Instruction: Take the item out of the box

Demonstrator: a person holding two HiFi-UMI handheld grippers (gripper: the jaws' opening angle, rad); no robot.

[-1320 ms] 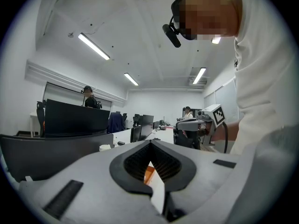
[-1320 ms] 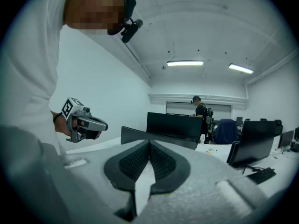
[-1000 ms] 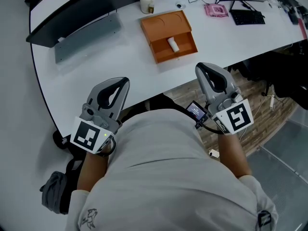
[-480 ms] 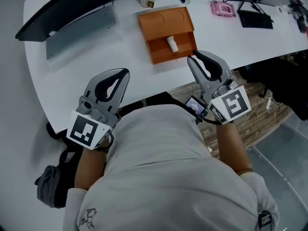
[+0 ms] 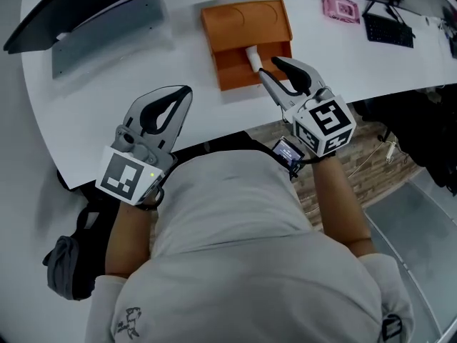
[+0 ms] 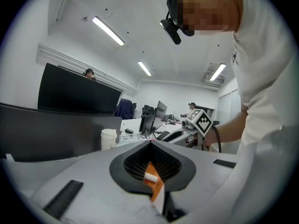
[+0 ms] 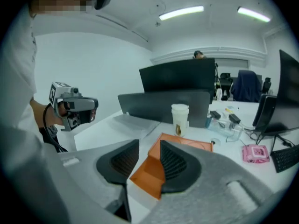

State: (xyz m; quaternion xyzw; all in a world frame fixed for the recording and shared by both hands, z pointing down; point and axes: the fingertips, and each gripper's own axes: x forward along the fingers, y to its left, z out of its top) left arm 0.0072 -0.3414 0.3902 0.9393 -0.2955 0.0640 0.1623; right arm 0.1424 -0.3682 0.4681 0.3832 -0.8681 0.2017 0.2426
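So the right hand-held gripper (image 5: pixel 268 68) is the one out front. Its jaws have just been opening and now stand apart with nothing pinched, tips just beside the item (image 5: pixel 253 57). In the right gripper view only the orange front corner of the box (image 5: pixel 246 20) shows through the gap. The left hand-held gripper (image 5: pixel 182 95) sits further back over the near edge of the desk (image 5: pixel 107 113), jaws closed together on nothing, and well apart from the box. That's two hand-held grippers, one box and one item. The item is a small white cylinder lying in the open tray of the box, with the lid flipped back flat behind it. Further out on the white desk there's one white cup (image 7: pixel 180 119) behind the box, one grey panel (image 5: pixel 107 31) lying off to the left, plus one pink packet (image 5: pixel 340 8) and one black keyboard (image 5: pixel 389 28) to the right. A dark screen (image 7: pixel 177 76) stands along the far side. The floor (image 5: pixel 364 156) is wood-look under the desk, and it's an office room with two strip lights (image 7: pixel 181 12) overhead in the right gripper view.
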